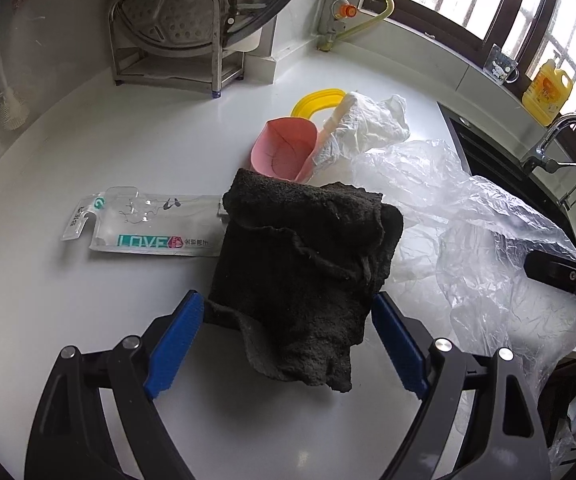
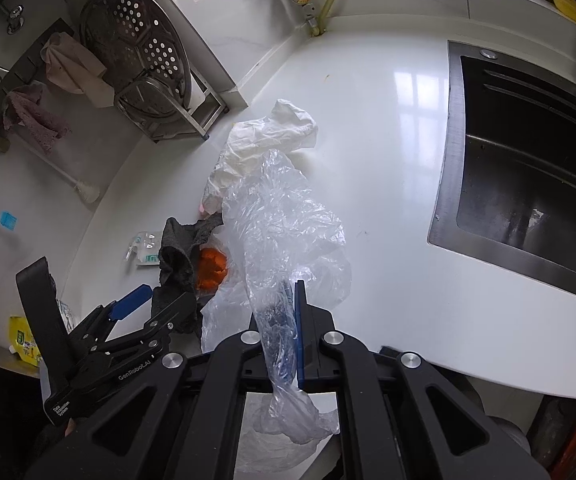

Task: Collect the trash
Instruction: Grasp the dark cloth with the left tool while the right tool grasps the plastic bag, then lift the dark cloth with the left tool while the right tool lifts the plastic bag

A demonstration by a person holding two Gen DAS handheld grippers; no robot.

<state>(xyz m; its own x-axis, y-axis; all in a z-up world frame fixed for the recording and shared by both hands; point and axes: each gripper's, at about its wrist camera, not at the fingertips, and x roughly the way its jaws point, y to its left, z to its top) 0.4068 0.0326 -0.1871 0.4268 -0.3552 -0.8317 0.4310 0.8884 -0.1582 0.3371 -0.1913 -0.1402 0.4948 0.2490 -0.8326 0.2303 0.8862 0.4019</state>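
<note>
My left gripper point(image 1: 283, 312) is open around a dark grey rag point(image 1: 304, 264) that stands crumpled between its blue pads; it also shows in the right wrist view point(image 2: 155, 300). My right gripper point(image 2: 292, 292) is shut on a clear plastic bag point(image 2: 283, 216), which spreads over the white counter point(image 1: 87, 152). The bag shows at the right in the left wrist view point(image 1: 488, 240). An orange scrap point(image 2: 211, 268) lies under the bag beside the rag point(image 2: 179, 256). A clear "LOVE" wrapper point(image 1: 143, 224) lies left of the rag. A white crumpled bag point(image 1: 368, 120) lies beyond.
A pink scoop point(image 1: 283, 148) and a yellow lid point(image 1: 316, 100) lie behind the rag. A steel rack with a perforated steamer tray point(image 1: 183, 24) stands at the back. A black sink point(image 2: 528, 168) is at the right. A yellow bottle point(image 1: 548, 88) stands by the window.
</note>
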